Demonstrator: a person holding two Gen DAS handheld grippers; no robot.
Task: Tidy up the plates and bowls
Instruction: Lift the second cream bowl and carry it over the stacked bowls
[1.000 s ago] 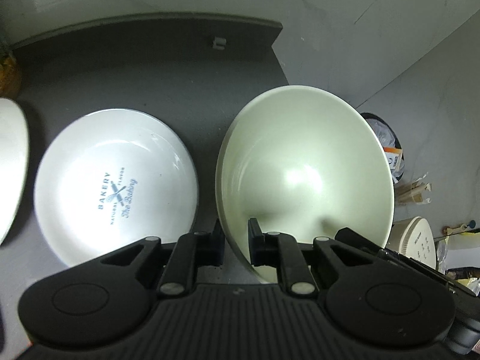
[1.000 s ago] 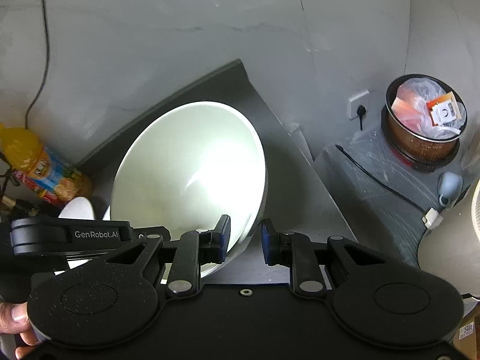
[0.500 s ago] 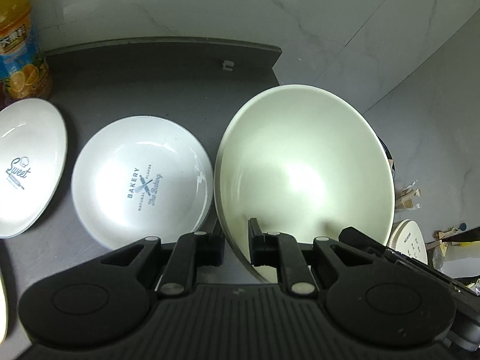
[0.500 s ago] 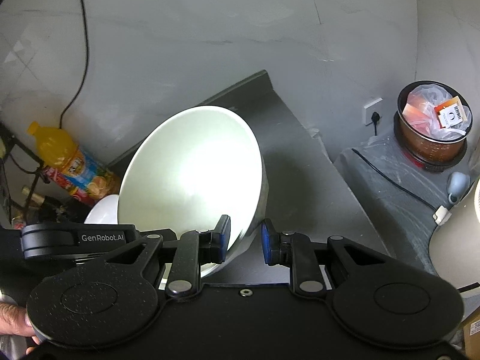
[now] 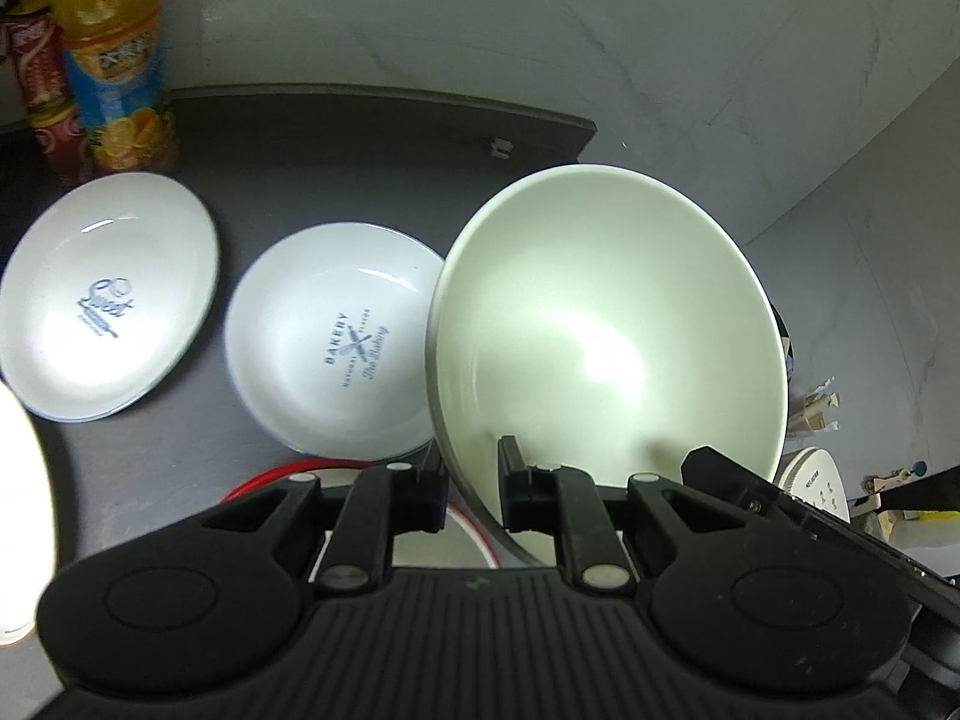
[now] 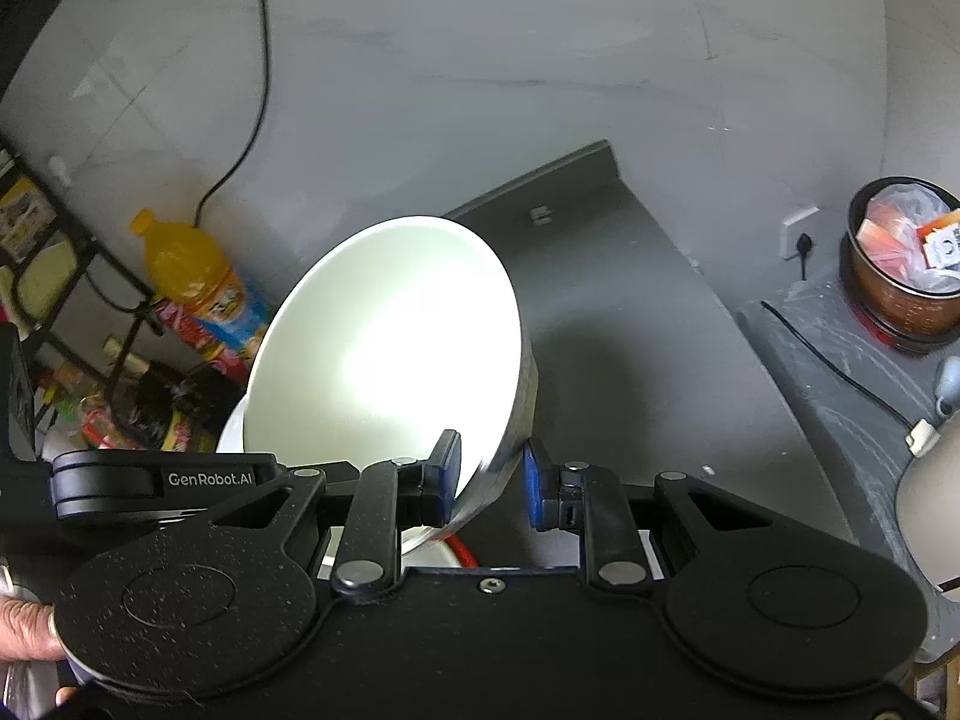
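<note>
Nearest, the left hand-held gripper [image 5: 471, 480] and the right hand-held gripper [image 6: 492, 483] each clamped the near rim of one large pale bowl [image 5: 606, 324], tilted up on edge above the dark surface [image 5: 336, 162], its opening facing the cameras. Beyond lay two white plates [image 5: 336, 348], left.

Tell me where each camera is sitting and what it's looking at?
Left wrist view: sits on the left gripper, looking down its fingers at the big bowl it clamps by the rim, with two printed plates on the dark counter; only the gripper shows.
Right wrist view: sits on the right gripper, looking down across the same bowl toward a trash bin; a hand shows.
Shared: the bowl, the counter, the orange drink bottle.
</note>
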